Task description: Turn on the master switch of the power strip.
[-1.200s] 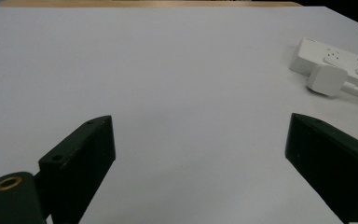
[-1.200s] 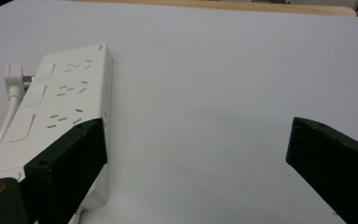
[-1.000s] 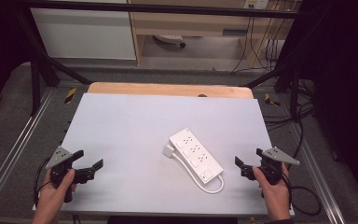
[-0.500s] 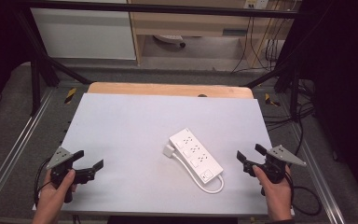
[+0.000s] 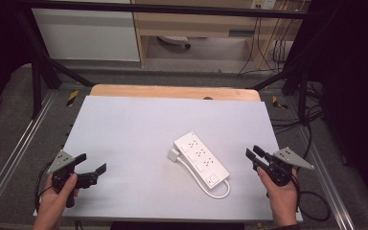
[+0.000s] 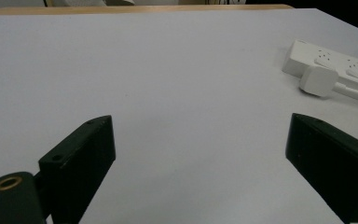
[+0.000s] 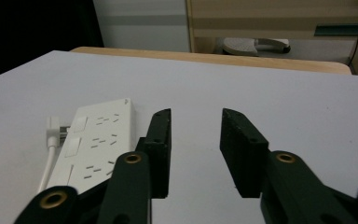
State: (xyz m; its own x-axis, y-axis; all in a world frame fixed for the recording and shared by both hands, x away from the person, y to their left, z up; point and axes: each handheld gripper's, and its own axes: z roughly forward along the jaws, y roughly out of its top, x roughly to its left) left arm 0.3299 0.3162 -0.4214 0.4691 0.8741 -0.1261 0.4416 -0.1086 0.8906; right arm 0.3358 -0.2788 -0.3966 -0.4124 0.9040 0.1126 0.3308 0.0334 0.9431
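White plastic, the power strip (image 5: pixel 201 159) lies flat on the table (image 5: pixel 134 129), its plug (image 6: pixel 318 80) and cord beside it. Over the last second the right gripper (image 5: pixel 257 155) has edged toward it, jaws parted with a modest gap, the strip just left of them. The left gripper (image 5: pixel 90 165) has stayed put, jaws spread wide, the strip far to their right. A right-hand approach seems likely.

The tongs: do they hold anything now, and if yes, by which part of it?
Nothing is held. The left tongs and the right tongs are both open over the bare table, apart from the power strip.
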